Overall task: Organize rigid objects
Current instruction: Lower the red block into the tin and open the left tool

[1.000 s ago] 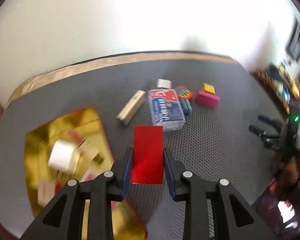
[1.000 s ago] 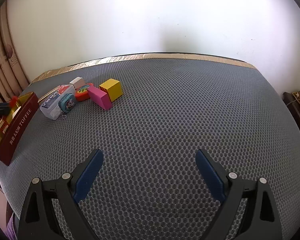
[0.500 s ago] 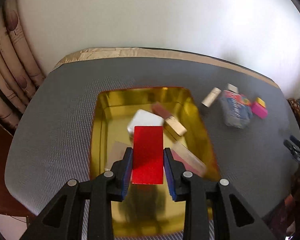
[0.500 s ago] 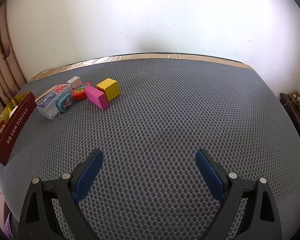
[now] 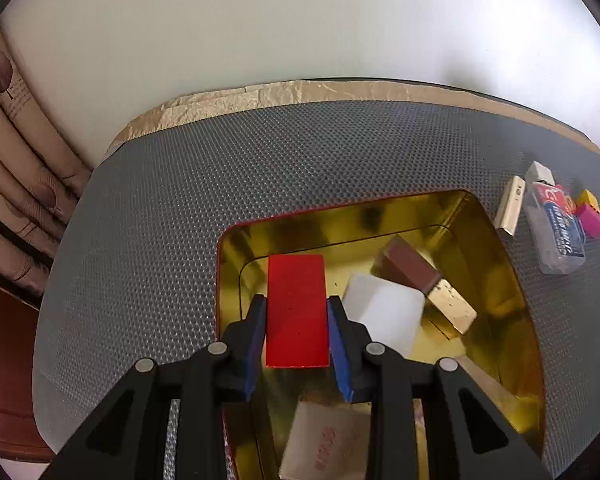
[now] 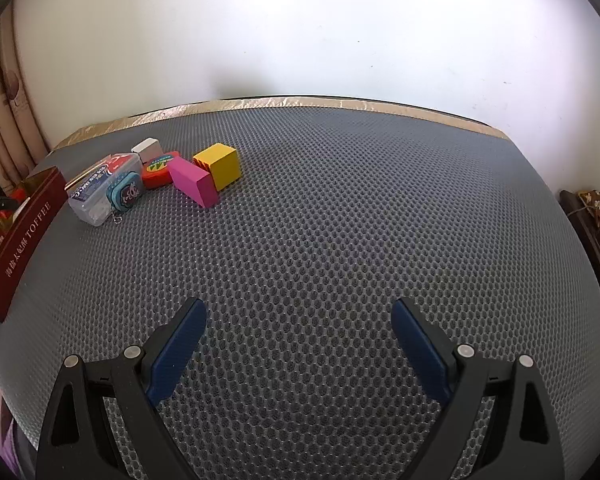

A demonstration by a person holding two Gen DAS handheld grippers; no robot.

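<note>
My left gripper (image 5: 296,304) is shut on a flat red block (image 5: 296,312) and holds it above the left part of an open gold-lined tin (image 5: 496,240). Inside the tin lie a white block (image 5: 384,312), a brown and gold bar (image 5: 416,276) and a pale card with red print (image 5: 324,440). My right gripper (image 6: 298,316) stands open over bare grey mat, nothing between its fingers. To its far left lie a pink block (image 6: 194,182), a yellow cube (image 6: 220,164), a clear plastic box (image 6: 96,192) and a teal keychain (image 6: 124,196).
The tin's dark red side wall (image 6: 20,240) reads TOFFEE at the left edge of the right wrist view. A cream stick (image 5: 510,208) and the clear box (image 5: 556,232) lie right of the tin. Folded curtains (image 5: 12,184) hang at left. The grey mat (image 6: 340,220) covers the table.
The left gripper carried the red block leftward from over the loose items to above the tin and sank closer to it. The right gripper stayed still.
</note>
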